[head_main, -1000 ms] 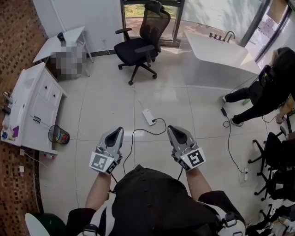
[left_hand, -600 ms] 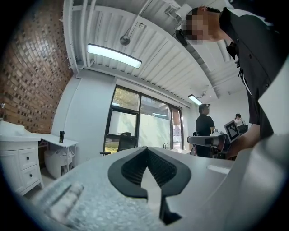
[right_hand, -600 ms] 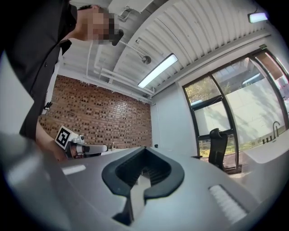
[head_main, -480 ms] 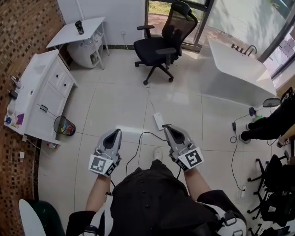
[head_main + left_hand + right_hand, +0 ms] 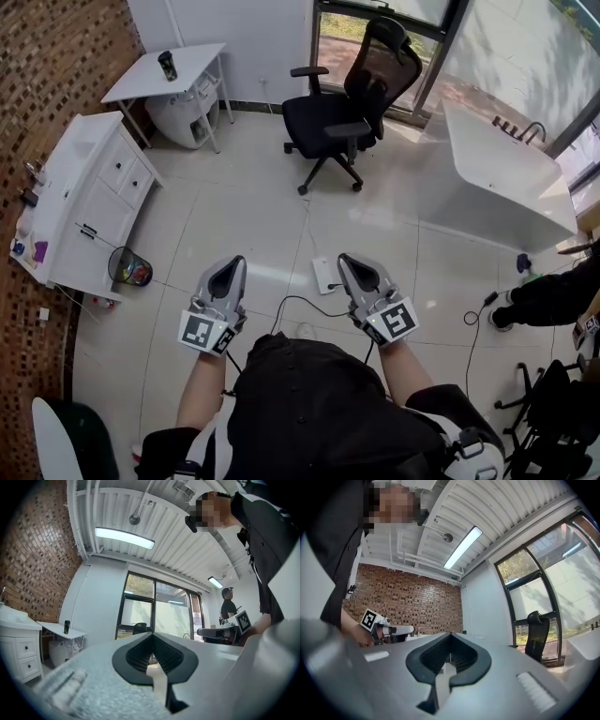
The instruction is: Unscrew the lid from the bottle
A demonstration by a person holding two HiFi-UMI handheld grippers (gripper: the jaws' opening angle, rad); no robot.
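A small dark bottle (image 5: 168,64) stands upright on a white side table (image 5: 187,70) at the far left of the room; in the left gripper view the bottle (image 5: 67,626) is tiny and distant. My left gripper (image 5: 233,263) and right gripper (image 5: 348,261) are held side by side in front of the person's body, over the tiled floor, far from the bottle. Both are shut with nothing between the jaws, as the left gripper view (image 5: 152,635) and the right gripper view (image 5: 450,634) show. Whether the bottle has a lid on it is too small to tell.
A white cabinet (image 5: 86,202) lines the brick wall at left, with a wire wastebasket (image 5: 129,270) beside it. A black office chair (image 5: 352,103) stands ahead, a white tub (image 5: 506,178) at right. A power strip (image 5: 326,275) and cables lie on the floor. A person (image 5: 553,292) is at the right edge.
The whole room has shifted in the head view: the side table, cabinet and chair have slid right and come closer. Both grippers keep their place before the body, still shut.
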